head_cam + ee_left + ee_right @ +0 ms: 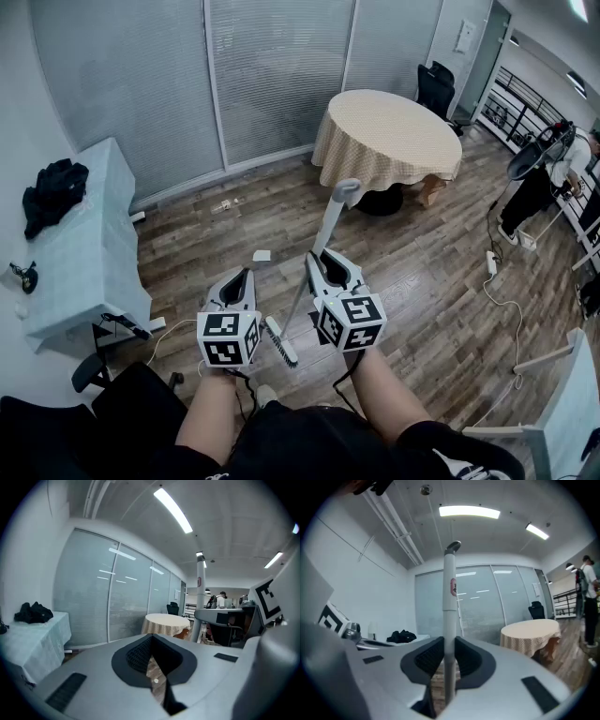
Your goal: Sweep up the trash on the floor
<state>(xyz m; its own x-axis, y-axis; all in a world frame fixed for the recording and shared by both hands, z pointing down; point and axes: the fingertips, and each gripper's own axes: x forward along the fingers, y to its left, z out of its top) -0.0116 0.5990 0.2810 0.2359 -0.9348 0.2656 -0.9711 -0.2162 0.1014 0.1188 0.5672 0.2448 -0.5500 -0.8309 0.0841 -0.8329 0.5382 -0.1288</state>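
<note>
A broom with a long pale handle [324,236] leans from upper right down to its dark brush head [281,345] on the wood floor. My right gripper [324,260] is shut on the handle; in the right gripper view the handle [449,602] rises straight up between the dark pads. My left gripper [246,276] hovers just left of the broom, jaws shut with nothing between them [151,643]. A small white scrap [262,255] lies by its tip. More small trash [225,203] sits on the floor near the glass wall.
A round table with a yellow cloth [386,131] stands ahead. A pale blue table [84,234] with a black garment [54,192] is at left. At right are a person [553,178], a power strip [491,262] and a white frame [544,412].
</note>
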